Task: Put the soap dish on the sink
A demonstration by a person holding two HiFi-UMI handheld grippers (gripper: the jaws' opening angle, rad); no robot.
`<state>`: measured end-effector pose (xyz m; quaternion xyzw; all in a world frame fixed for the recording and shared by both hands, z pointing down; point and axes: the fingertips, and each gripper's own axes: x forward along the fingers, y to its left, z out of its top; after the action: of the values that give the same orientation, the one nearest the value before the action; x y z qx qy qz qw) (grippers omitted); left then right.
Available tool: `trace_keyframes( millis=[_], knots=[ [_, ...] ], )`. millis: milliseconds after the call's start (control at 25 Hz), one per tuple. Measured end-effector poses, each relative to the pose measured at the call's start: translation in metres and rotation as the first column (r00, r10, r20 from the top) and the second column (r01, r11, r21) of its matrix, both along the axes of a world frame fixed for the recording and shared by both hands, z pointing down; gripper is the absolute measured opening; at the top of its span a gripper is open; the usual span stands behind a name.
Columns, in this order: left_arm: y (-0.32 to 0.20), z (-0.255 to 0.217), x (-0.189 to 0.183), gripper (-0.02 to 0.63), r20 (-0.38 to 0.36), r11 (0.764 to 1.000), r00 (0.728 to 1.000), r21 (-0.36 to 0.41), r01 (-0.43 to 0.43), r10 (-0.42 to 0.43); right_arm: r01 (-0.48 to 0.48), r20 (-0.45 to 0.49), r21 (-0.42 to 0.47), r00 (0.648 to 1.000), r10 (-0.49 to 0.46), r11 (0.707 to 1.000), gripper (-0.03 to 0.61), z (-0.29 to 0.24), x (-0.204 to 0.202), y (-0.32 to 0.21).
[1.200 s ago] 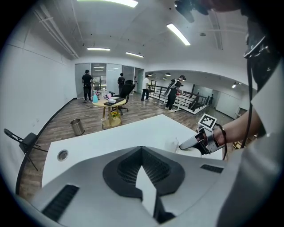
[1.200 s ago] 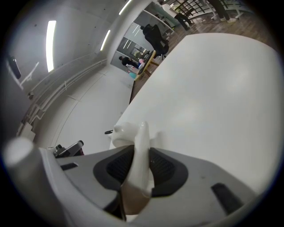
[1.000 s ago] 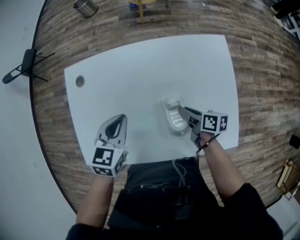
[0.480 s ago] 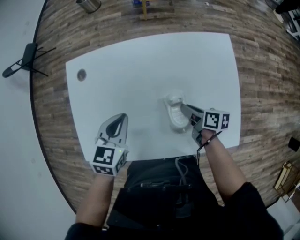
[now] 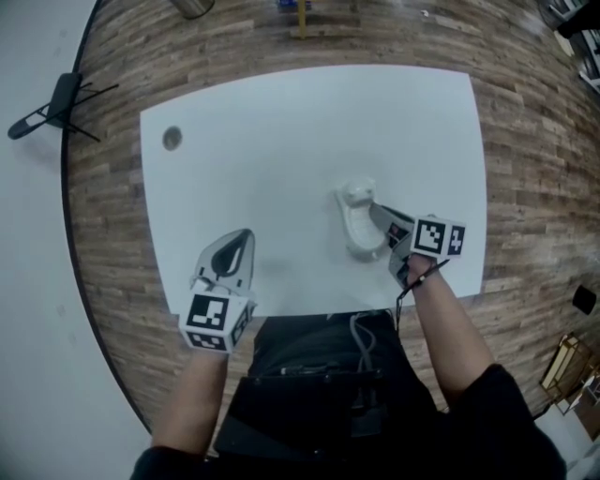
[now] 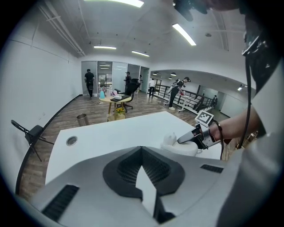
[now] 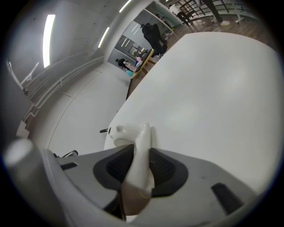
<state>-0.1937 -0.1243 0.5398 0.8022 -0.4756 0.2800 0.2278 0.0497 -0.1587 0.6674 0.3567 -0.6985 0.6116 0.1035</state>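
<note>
A white soap dish lies on the white table, right of the middle and toward the near edge. My right gripper is shut on the dish's right rim. In the right gripper view the white rim stands upright between the dark pads, and a rounded knob of the dish shows beyond them. My left gripper hovers over the table's near left part, jaws together and holding nothing. From the left gripper view the dish and the right gripper lie ahead to the right.
A small round grey fitting sits in the table's far left corner. A metal bin and a wooden stand are on the plank floor beyond the table. A black folding stand is at the left. People stand far off.
The head view has shifted, so the table sits a little further right in it. Against the table my left gripper has drifted slightly left. The right gripper keeps its hold on the dish.
</note>
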Motion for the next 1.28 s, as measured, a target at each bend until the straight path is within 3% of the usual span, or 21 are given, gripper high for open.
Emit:
trace_keyframes(
  millis=[680, 1080, 1280],
  knots=[
    [0.029, 0.000, -0.023, -0.011, -0.001, 0.997, 0.997, 0.003, 0.082, -0.082, -0.008, -0.045, -0.003, 0.999, 0.008, 1.000, 0.123, 0.007, 0.000, -0.004],
    [0.043, -0.009, -0.029, -0.011, 0.003, 0.995, 0.995, 0.023, 0.098, -0.099, 0.017, -0.113, 0.056, 0.994, -0.010, 0.998, 0.124, 0.000, 0.004, -0.009],
    [0.051, -0.014, -0.028, -0.011, 0.007, 0.993, 0.994, 0.040, 0.108, -0.109, 0.033, -0.112, 0.074, 0.993, -0.024, 0.997, 0.170, -0.007, 0.005, 0.000]
  ],
)
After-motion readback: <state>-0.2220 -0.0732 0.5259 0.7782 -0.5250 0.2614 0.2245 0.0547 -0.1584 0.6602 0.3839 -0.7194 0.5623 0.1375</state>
